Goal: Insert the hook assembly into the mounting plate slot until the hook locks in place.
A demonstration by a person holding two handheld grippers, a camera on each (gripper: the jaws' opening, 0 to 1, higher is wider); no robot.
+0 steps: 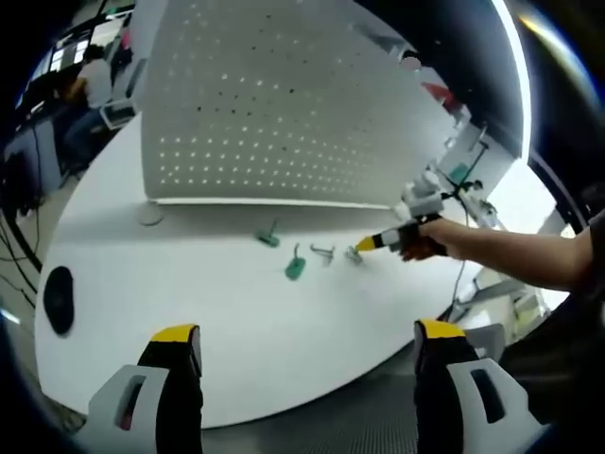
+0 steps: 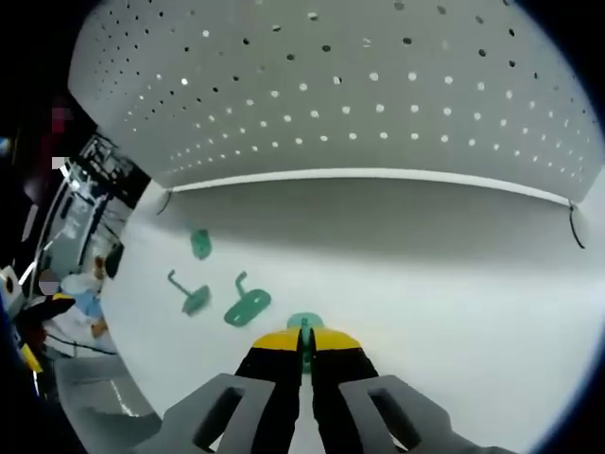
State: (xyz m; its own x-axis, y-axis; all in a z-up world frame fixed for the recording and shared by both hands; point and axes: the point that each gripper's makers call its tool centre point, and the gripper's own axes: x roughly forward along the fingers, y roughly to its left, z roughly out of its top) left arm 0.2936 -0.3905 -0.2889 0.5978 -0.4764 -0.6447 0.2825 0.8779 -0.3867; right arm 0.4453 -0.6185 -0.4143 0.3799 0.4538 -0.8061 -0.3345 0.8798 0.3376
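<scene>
In the left gripper view the left gripper [image 1: 307, 345] rises nearest the lens, its two yellow-tipped jaws spread wide apart with nothing between them, hovering over the near edge of the white table [image 1: 189, 312]. Farther out on the table lie green hooks: one [image 1: 269, 237] near the foot of the white perforated mounting plate [image 1: 274, 104], another [image 1: 295, 268] a little closer to the camera, and a metal-coloured hook [image 1: 323, 252] just beside them. From the right a person's hand [image 1: 430, 238] reaches in holding the right gripper [image 1: 364, 244], whose yellow tip sits low at the table by a small hook [image 1: 354, 255]; from here it cannot be told whether that tip grips anything. A dark oval object [image 1: 59, 299] lies at the table's left edge, and a seated person [image 1: 90, 76] shows in the room behind. In the right gripper view the right gripper [image 2: 304, 352] is nearest, its jaws drawn together on a green hook piece [image 2: 304, 324] that peeps out just beyond the yellow tips, a detail the other view does not resolve. Left of it on the table [image 2: 454, 312] lie three more green hooks [image 2: 248, 305], [image 2: 192, 299], [image 2: 200, 245], all apart from the upright pegboard plate [image 2: 378, 85], whose lower edge runs across the view.
</scene>
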